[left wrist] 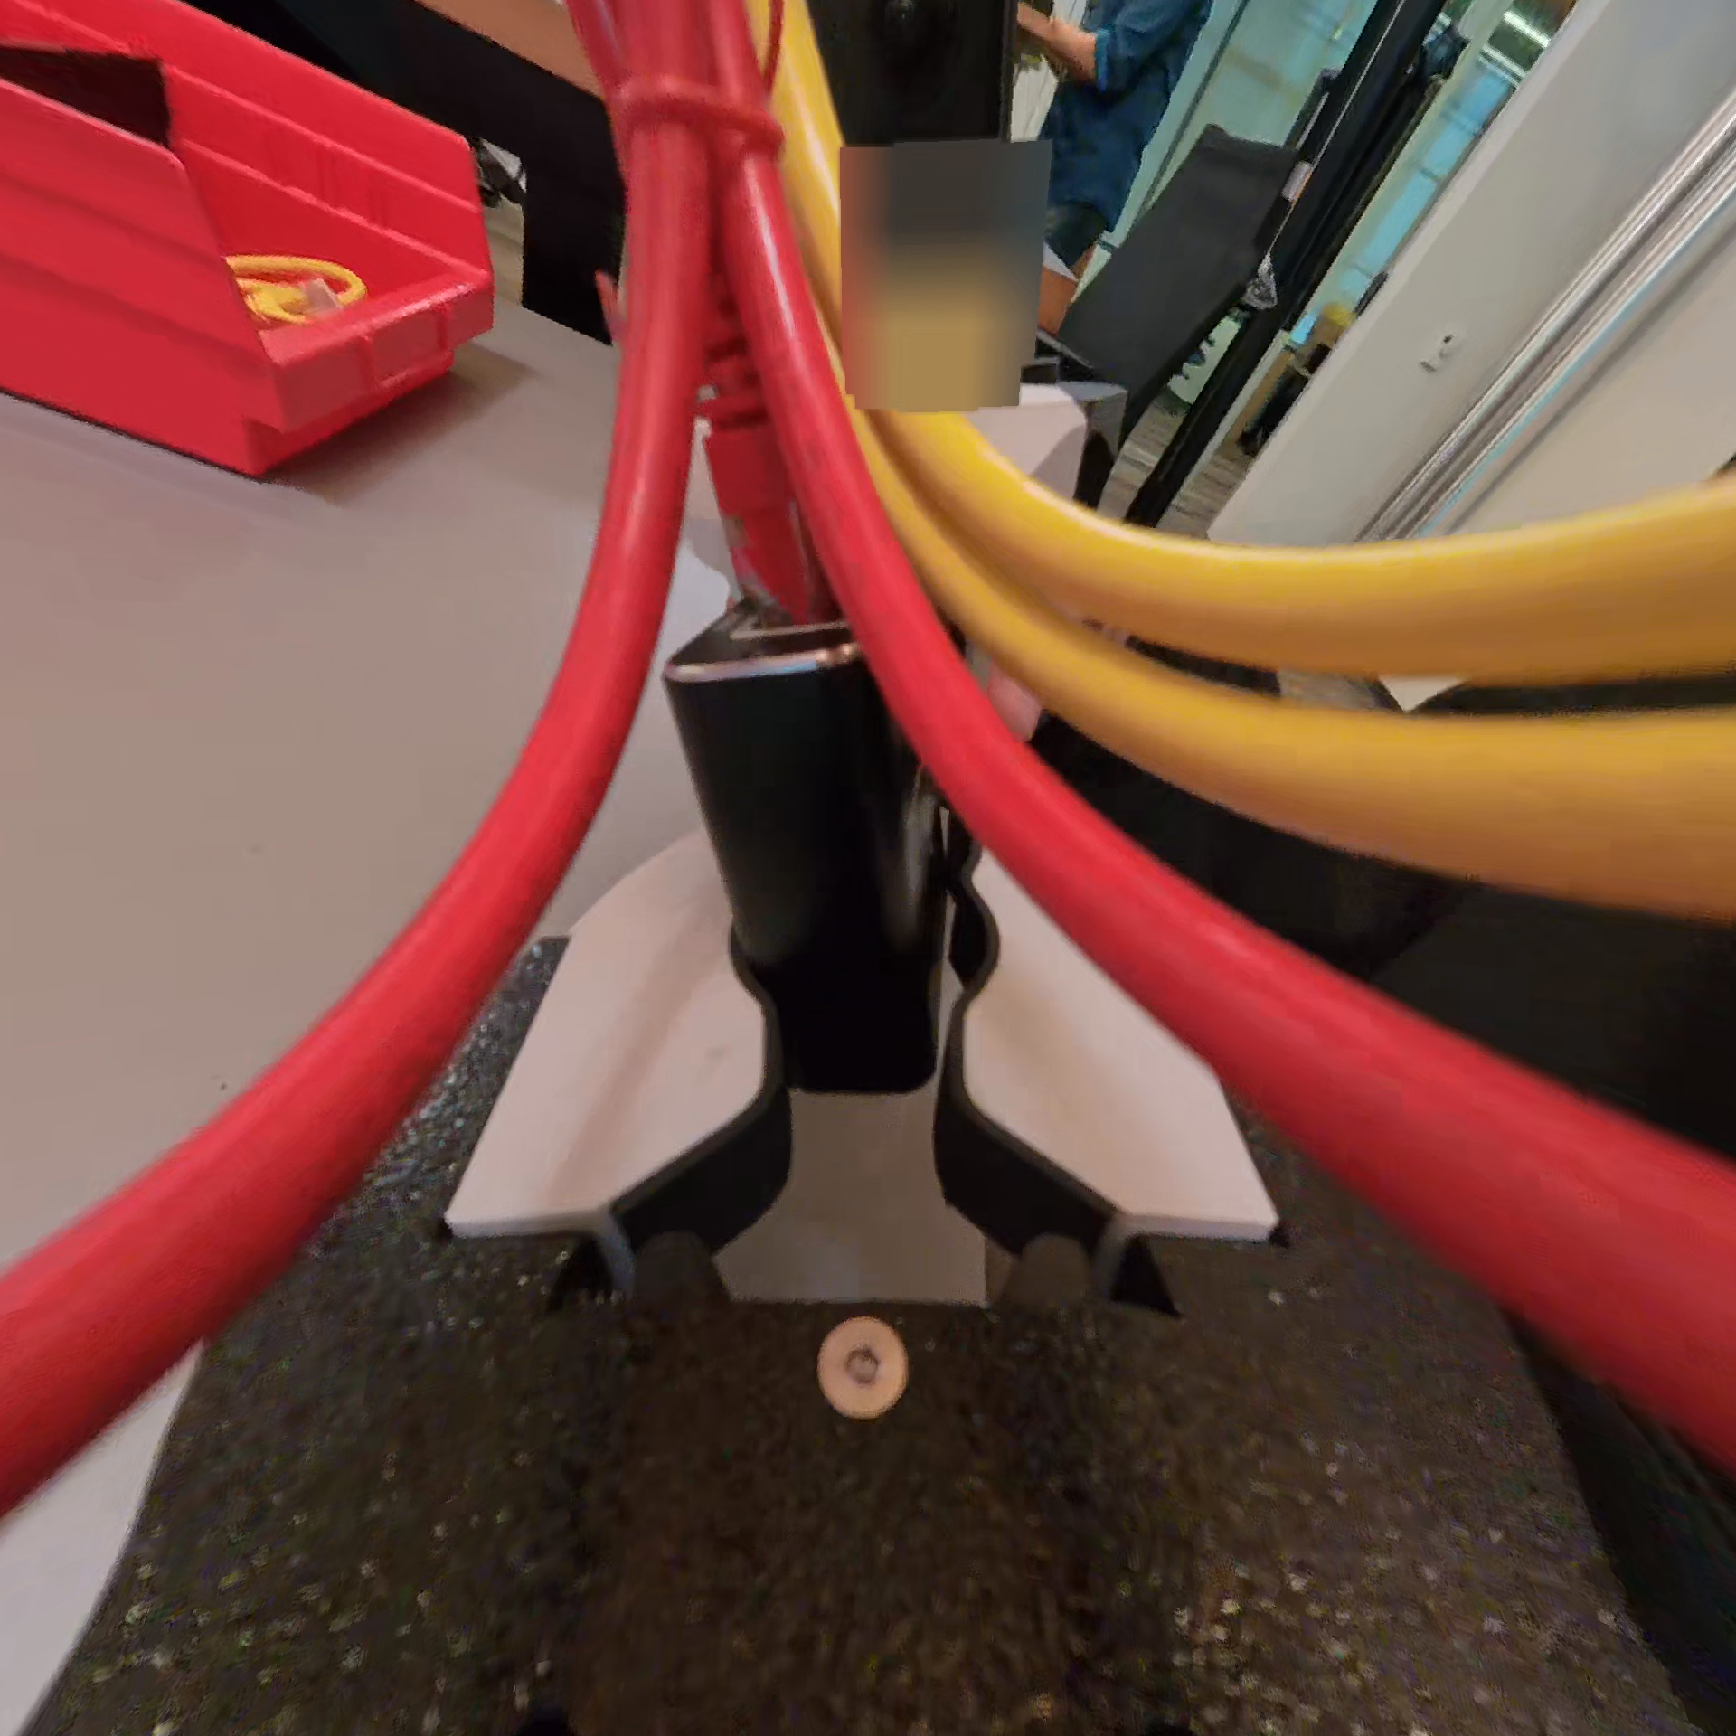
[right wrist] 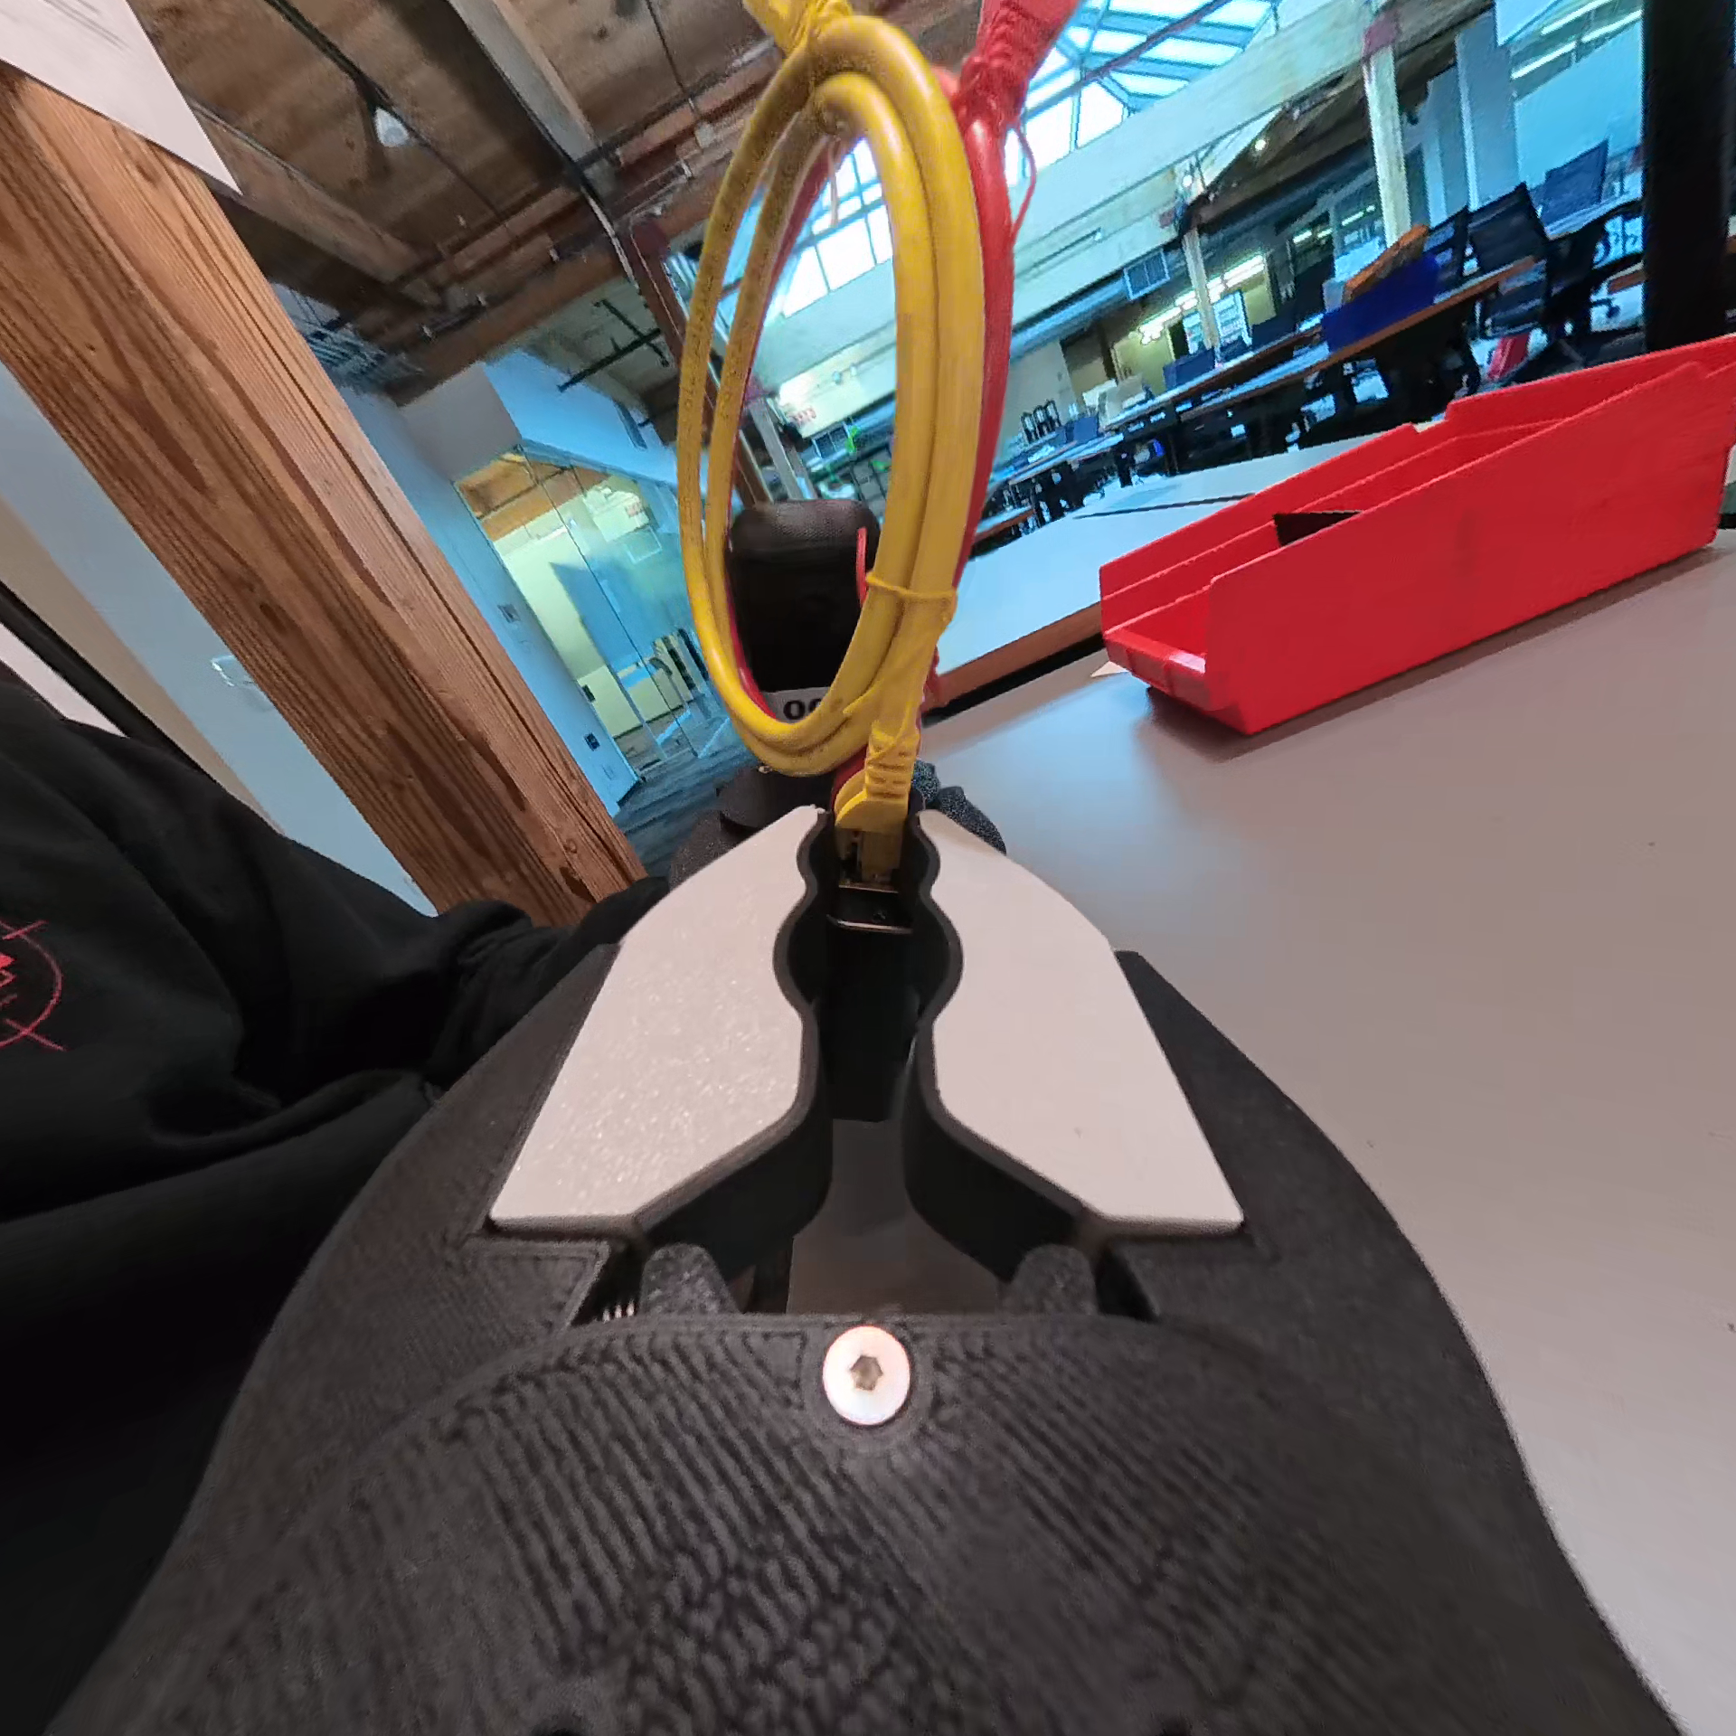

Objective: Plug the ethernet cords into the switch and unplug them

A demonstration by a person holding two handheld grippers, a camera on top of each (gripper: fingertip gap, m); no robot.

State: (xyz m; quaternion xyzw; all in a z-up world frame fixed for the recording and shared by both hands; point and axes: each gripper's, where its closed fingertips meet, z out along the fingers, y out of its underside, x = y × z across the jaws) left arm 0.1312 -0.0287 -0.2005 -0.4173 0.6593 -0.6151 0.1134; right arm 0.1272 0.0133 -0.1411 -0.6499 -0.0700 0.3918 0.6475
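Observation:
In the left wrist view my left gripper (left wrist: 845, 930) is shut on one end of the small black switch (left wrist: 808, 827). A red ethernet cord (left wrist: 526, 845) is plugged into the switch's far top by its red plug (left wrist: 751, 488), and its loops sweep past both sides of the gripper. Yellow cord (left wrist: 1362, 601) loops cross at the right. In the right wrist view my right gripper (right wrist: 869, 831) is shut on the switch (right wrist: 864, 1005). The yellow plug (right wrist: 878, 798) sits in a port between the fingertips. The tied yellow coil (right wrist: 827, 423) stands up above it, with red cord (right wrist: 996, 188) behind.
A red plastic bin (left wrist: 282, 310) holding another yellow cord (left wrist: 296, 291) stands on the grey table (left wrist: 235, 705); the bin also shows in the right wrist view (right wrist: 1409, 573). A wooden post (right wrist: 235, 451) and a black sleeve (right wrist: 188, 1033) are at the left. The gap from one gripper's tips to the other's is roughly 6 centimetres.

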